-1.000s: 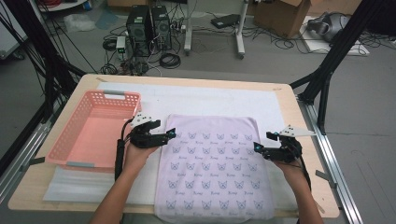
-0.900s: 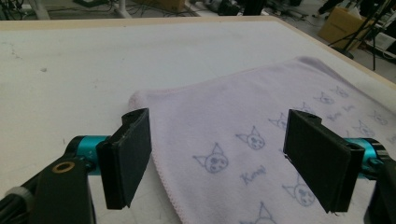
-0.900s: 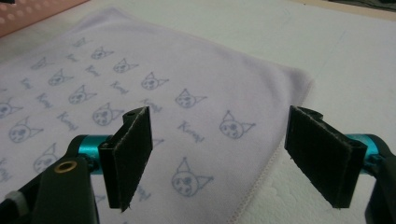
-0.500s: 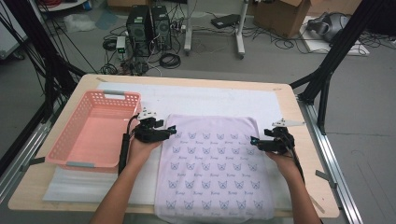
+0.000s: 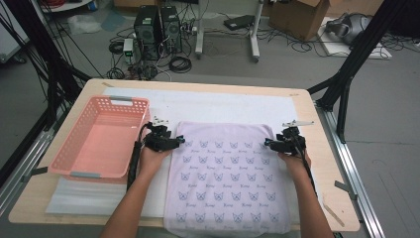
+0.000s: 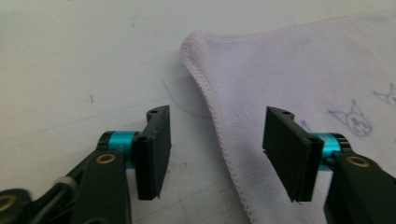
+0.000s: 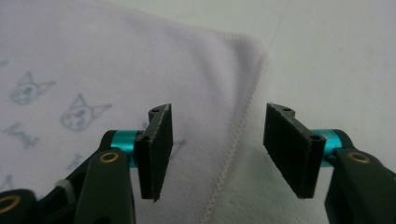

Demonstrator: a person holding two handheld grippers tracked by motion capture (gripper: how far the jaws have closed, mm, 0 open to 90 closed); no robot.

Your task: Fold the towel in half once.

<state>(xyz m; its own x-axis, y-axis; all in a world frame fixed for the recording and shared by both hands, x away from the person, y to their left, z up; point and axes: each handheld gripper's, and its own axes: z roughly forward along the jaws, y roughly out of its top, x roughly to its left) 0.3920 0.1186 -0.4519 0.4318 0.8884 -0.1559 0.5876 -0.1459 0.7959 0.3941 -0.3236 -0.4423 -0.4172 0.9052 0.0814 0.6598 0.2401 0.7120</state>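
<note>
A pale pink towel (image 5: 228, 183) printed with small cat faces lies flat on a white mat. My left gripper (image 5: 181, 142) is at its far left corner. In the left gripper view the left gripper (image 6: 215, 154) straddles the towel's (image 6: 303, 79) stitched hem; its jaws have just been closing, but the pads stand apart from the cloth. My right gripper (image 5: 267, 144) is at the far right corner. The right gripper (image 7: 217, 154) likewise has the hem of the towel (image 7: 93, 70) between jaws that have just been closing, with no pad pressing on it.
A pink plastic basket (image 5: 86, 173) sits at the table's left, close to my left hand. The white mat (image 5: 223, 106) covers most of the wooden tabletop (image 5: 324, 163). Black frame legs and cables stand beyond the far edge.
Both grippers have moved inward onto the towel's far corners and come lower. Their jaws stand narrower than before.
</note>
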